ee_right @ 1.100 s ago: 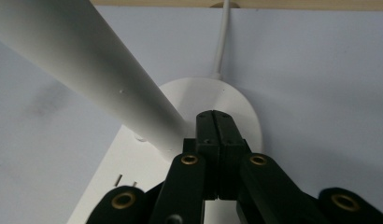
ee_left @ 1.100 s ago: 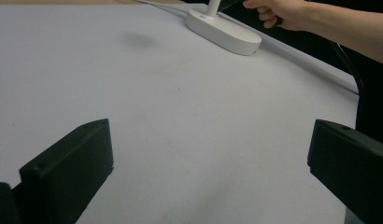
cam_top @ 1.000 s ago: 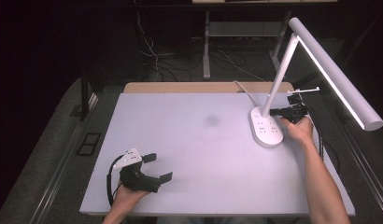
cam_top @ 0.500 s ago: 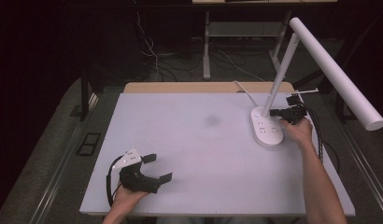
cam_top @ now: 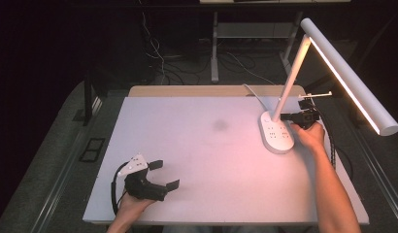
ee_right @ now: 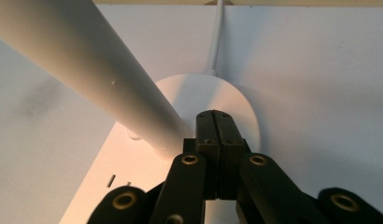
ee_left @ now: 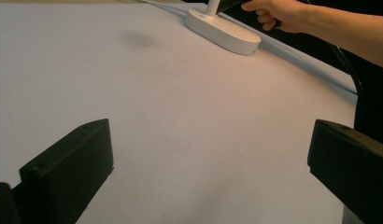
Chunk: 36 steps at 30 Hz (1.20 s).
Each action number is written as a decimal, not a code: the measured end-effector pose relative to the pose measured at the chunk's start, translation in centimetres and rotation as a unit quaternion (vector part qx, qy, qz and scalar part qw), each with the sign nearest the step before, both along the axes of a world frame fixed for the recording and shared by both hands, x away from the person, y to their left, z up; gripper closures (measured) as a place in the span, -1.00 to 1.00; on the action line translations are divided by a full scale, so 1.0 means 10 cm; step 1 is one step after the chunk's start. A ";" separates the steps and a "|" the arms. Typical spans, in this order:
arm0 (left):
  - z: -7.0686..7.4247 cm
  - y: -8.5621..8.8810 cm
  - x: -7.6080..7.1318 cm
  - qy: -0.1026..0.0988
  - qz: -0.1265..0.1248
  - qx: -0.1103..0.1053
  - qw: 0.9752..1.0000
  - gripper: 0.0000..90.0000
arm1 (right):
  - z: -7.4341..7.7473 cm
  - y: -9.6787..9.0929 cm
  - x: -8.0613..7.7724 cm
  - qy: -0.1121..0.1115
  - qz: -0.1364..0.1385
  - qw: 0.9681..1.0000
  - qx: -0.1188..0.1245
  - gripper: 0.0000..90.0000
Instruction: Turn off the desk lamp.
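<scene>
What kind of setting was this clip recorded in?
Probably a lab or workshop bench set up for recording, not a home. A bare white table carries a lit white desk lamp, with loose cables on the dark floor behind and another table's legs beyond.

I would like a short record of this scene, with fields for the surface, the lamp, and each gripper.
surface: white table top, with a faint dark smudge
lamp: white desk lamp, lit, base at the right rear, head bar slanting out past the right edge
left gripper: open, low over the near left of the table, holds nothing
right gripper: jaws shut together, tips at the lamp base beside the stem
</scene>
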<state>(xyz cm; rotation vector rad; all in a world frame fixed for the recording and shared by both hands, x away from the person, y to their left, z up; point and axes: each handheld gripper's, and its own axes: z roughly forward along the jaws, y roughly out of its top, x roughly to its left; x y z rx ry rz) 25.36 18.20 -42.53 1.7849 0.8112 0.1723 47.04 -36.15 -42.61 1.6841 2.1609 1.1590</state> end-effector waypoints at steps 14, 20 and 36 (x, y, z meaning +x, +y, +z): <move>-0.01 -0.01 0.00 0.002 -0.006 0.004 1.000 -1.00 | -0.01 0.03 -0.01 -0.001 -0.011 1.000 -0.001 1.00; -0.01 -0.01 0.01 0.004 -0.005 0.004 1.000 -1.00 | 0.02 0.07 -0.01 -0.005 -0.004 1.000 -0.021 1.00; 0.00 0.00 0.00 0.001 -0.002 0.000 1.000 -1.00 | -0.01 0.03 -0.02 -0.001 -0.014 1.000 0.000 1.00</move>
